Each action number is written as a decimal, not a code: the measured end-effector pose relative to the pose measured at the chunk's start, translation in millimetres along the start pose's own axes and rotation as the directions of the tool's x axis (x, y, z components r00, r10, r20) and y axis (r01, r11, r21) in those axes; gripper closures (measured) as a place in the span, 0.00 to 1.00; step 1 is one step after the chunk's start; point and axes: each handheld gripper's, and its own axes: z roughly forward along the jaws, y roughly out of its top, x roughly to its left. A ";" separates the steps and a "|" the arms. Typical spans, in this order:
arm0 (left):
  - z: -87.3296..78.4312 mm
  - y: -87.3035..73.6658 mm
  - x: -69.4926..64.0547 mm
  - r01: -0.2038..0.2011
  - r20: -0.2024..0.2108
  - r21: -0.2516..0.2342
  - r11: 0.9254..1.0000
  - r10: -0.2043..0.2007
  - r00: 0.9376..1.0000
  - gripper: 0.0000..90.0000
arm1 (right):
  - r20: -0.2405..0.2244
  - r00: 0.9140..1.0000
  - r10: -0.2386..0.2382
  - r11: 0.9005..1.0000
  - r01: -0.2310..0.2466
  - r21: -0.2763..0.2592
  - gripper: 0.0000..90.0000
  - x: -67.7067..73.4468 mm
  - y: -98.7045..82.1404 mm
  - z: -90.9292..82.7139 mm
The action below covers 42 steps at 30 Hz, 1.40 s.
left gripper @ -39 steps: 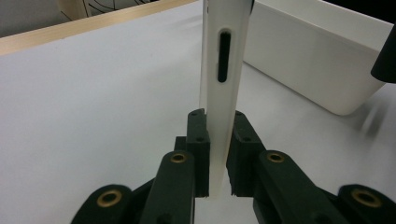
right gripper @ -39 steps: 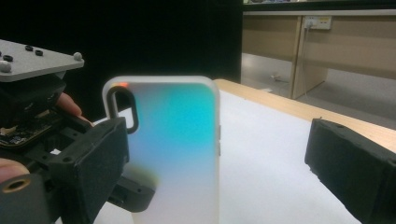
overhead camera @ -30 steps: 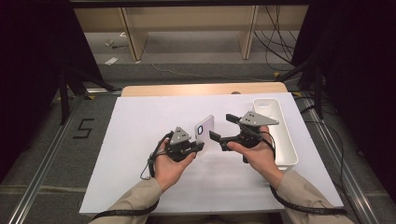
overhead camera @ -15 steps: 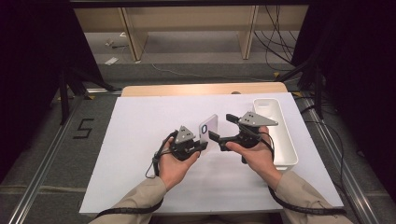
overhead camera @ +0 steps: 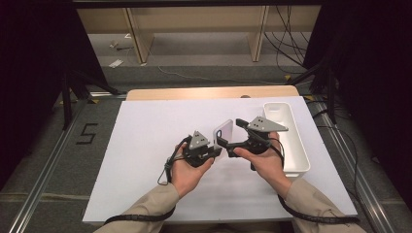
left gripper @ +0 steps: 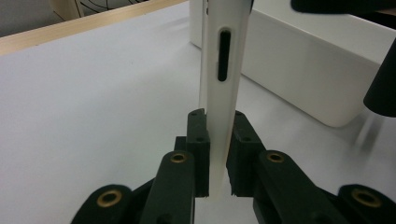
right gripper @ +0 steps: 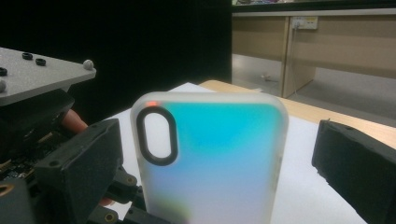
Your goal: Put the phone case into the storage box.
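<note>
A white translucent phone case (overhead camera: 224, 135) stands upright above the white table (overhead camera: 145, 145). My left gripper (overhead camera: 214, 152) is shut on its lower edge. In the left gripper view the two black jaws pinch the thin case (left gripper: 224, 93) from both sides, with my left gripper (left gripper: 218, 135) right at its base. My right gripper (overhead camera: 231, 132) reaches in from the right and is open. In the right gripper view the case (right gripper: 215, 154), with its oval camera cutout at the upper left, sits between the spread jaws of my right gripper (right gripper: 217, 163), and a small gap shows on each side.
A long white bin (overhead camera: 291, 145) lies along the table's right side, just beyond my right hand; its wall (left gripper: 299, 65) is close behind the case. A wooden strip (overhead camera: 209, 92) borders the far edge. Cables trail from both grippers toward the person.
My left hand has carried the case a little to the right, bringing it between the right gripper's jaws. The right hand has stayed where it was.
</note>
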 end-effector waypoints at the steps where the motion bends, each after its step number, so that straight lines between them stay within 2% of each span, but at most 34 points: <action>1: 0.6 0.4 -0.4 -0.002 0.001 0.004 1.000 0.002 1.000 0.90 | 0.002 1.000 0.000 1.000 0.000 -0.001 0.03 0.1 0.0 0.0; 9: 6.6 1.9 -7.4 -0.002 0.011 0.003 1.000 0.002 1.000 0.90 | 0.024 1.000 0.001 1.000 -0.001 -0.004 0.04 -0.5 -0.9 -0.4; 24: 9.5 2.8 -10.7 -0.004 0.016 0.001 1.000 0.004 1.000 0.90 | 0.054 0.999 -0.001 1.000 0.002 -0.010 0.14 -1.3 -2.2 -2.0; 42: 9.2 3.3 -10.1 -0.010 0.007 -0.001 1.000 0.010 1.000 0.90 | 0.057 0.998 -0.010 1.000 0.011 -0.026 0.19 -0.3 -3.1 -2.3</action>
